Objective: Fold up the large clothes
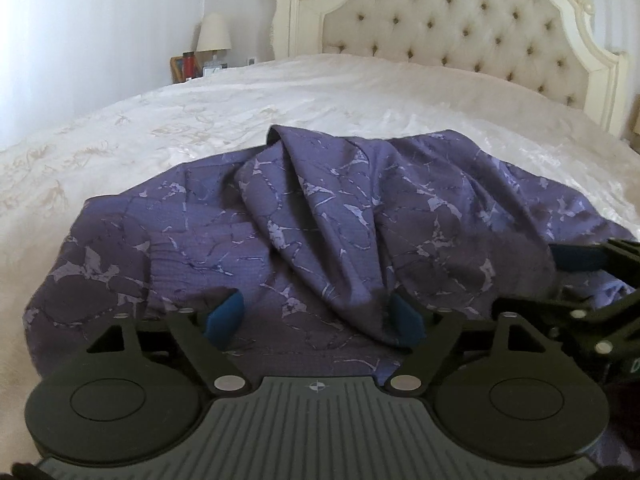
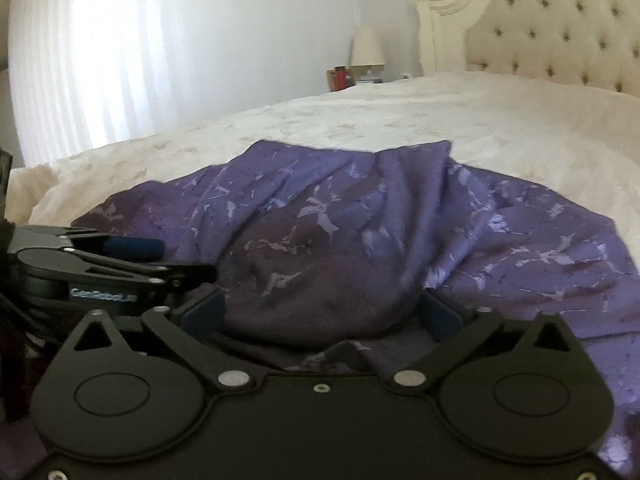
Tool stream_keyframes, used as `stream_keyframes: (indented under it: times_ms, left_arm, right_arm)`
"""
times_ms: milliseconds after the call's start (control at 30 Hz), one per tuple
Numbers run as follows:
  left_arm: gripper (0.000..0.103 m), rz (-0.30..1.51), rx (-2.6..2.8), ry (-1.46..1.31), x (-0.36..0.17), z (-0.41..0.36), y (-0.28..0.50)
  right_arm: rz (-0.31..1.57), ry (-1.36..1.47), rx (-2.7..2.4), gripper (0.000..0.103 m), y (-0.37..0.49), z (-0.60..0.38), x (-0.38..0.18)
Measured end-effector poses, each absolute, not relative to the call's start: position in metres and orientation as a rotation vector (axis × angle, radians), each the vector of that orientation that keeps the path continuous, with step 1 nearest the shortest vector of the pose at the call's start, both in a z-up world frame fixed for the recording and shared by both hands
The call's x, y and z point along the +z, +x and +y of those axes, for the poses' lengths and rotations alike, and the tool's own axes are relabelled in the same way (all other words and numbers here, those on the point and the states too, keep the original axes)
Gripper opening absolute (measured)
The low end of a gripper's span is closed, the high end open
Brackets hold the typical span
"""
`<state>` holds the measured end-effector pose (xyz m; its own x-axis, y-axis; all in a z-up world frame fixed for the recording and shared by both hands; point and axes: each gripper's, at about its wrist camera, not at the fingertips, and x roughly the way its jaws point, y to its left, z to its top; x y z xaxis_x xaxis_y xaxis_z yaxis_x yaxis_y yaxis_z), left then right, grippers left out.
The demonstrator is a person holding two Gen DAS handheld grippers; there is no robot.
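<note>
A large purple garment with a pale marbled print (image 1: 320,220) lies crumpled on the white bed; it also shows in the right wrist view (image 2: 360,220). My left gripper (image 1: 314,320) is open, low over the near edge of the cloth, with folds lying between its blue pads (image 1: 224,316). My right gripper (image 2: 320,314) is open too, with a hump of the cloth between its fingers. The right gripper shows at the right edge of the left wrist view (image 1: 592,280). The left gripper shows at the left in the right wrist view (image 2: 120,260).
The white bedspread (image 1: 280,96) spreads beyond the garment. A tufted cream headboard (image 1: 460,20) stands at the far end. A bedside table with a lamp (image 1: 214,36) and small items is at the far left. A bright curtained window (image 2: 80,60) is on the left.
</note>
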<state>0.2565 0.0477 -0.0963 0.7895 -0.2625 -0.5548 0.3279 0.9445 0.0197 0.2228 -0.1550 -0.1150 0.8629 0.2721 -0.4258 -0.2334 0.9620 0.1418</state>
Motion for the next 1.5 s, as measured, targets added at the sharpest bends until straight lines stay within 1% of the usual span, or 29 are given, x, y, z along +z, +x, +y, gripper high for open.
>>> stream_keyframes:
  times_ms: [33,133,200,467,667,833,1033,1167,1333,1500]
  left_arm:
    - [0.09,0.585,-0.307,0.116,-0.093,0.048,0.255]
    - [0.092,0.581,-0.299,0.12,-0.081,0.054,0.24]
    - [0.096,0.59,-0.301,0.139,-0.072,0.057,0.226]
    - [0.096,0.61,-0.333,0.051,-0.029,0.094,0.163]
    - [0.097,0.651,-0.335,0.077,-0.014,0.117,0.118]
    - [0.097,0.741,-0.325,0.04,-0.019,0.143,0.09]
    - [0.097,0.843,-0.29,0.005,-0.036,0.169,0.064]
    - [0.097,0.909,-0.281,-0.006,-0.049,0.179,0.049]
    - [0.097,0.954,-0.265,-0.01,-0.061,0.185,0.039]
    - [0.098,1.013,-0.26,-0.064,-0.077,0.191,0.046]
  right_arm:
    - [0.462,0.101,0.254,0.102,0.222,-0.157,-0.112]
    - [0.444,0.121,0.218,0.102,0.207,-0.165,-0.099]
    - [0.434,0.127,0.218,0.102,0.192,-0.171,-0.088]
    - [0.464,0.214,0.234,0.102,0.117,-0.199,-0.043]
    - [0.529,0.27,0.218,0.102,0.069,-0.222,-0.028]
    - [0.64,0.3,0.154,0.102,0.041,-0.245,-0.037]
    - [0.781,0.407,0.081,0.102,0.014,-0.272,-0.057]
    - [0.828,0.46,0.054,0.102,-0.002,-0.281,-0.069]
    - [0.844,0.377,0.063,0.102,-0.009,-0.271,-0.072]
    - [0.879,0.275,0.053,0.103,-0.005,-0.26,-0.081]
